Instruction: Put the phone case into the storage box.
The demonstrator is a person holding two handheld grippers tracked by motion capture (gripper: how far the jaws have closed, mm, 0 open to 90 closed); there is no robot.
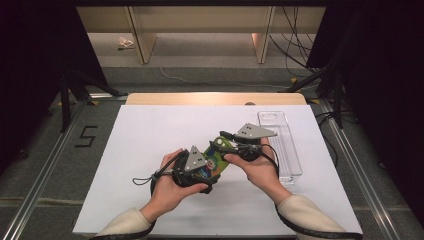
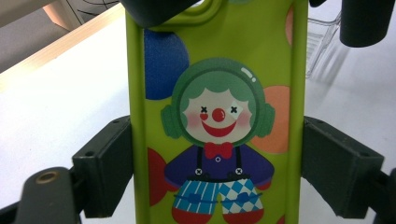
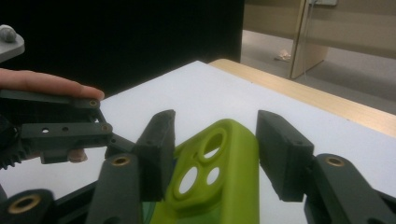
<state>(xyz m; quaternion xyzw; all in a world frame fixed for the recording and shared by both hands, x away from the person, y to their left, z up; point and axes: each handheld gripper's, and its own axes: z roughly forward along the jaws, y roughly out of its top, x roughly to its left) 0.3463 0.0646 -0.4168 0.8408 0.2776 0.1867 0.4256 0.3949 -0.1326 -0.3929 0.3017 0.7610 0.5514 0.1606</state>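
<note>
A lime-green phone case (image 1: 216, 152) with a clown print is held above the white mat between both grippers. In the left gripper view the case (image 2: 215, 116) spans the left gripper (image 2: 217, 172), whose pads press on its two long edges. My left gripper (image 1: 209, 166) is in the person's left hand. The right gripper (image 1: 223, 141) reaches in from the right over the case's camera-hole end. In the right gripper view that end of the case (image 3: 219, 186) lies between the right gripper (image 3: 212, 149) jaws. One pad is against the case and the other stands just off it.
A clear plastic tray (image 1: 280, 145) lies at the right side of the white mat (image 1: 150, 150). The wooden table edge (image 1: 215, 98) runs along the far side. Pale shelf legs and cables stand on the floor beyond, and dark curtains flank both sides.
</note>
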